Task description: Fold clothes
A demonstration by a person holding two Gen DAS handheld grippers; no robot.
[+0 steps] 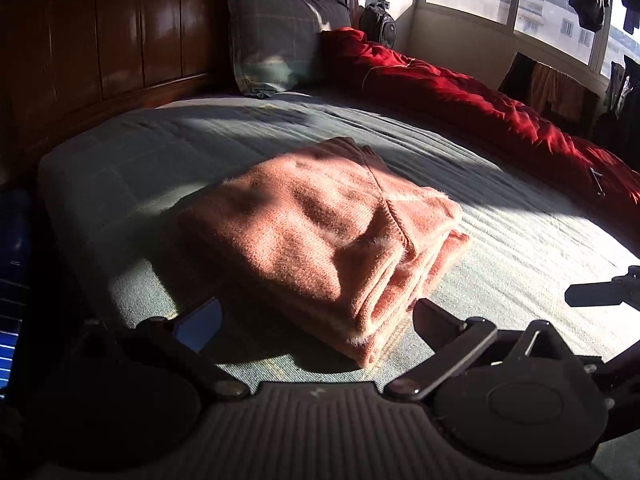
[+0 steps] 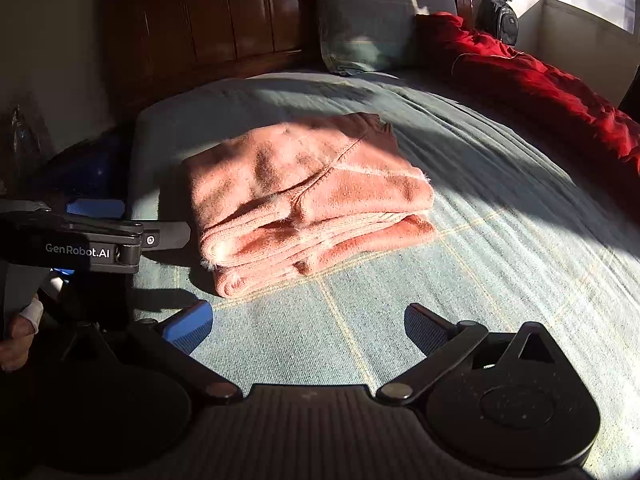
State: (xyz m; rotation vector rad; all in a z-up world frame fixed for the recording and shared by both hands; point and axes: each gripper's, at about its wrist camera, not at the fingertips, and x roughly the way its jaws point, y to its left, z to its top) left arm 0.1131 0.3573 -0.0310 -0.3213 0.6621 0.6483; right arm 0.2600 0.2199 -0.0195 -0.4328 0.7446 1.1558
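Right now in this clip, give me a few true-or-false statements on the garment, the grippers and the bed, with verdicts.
1. The pink sweater lies folded in a stack on the bed. True.
2. The right gripper is clamped on the sweater. False: its fingers are spread apart over bare bed cover.
3. The left gripper is open, holding nothing. True.
4. The red quilt is spread flat under the sweater. False: it lies bunched along the far side of the bed.
5. A pillow leans against the wooden headboard. True.
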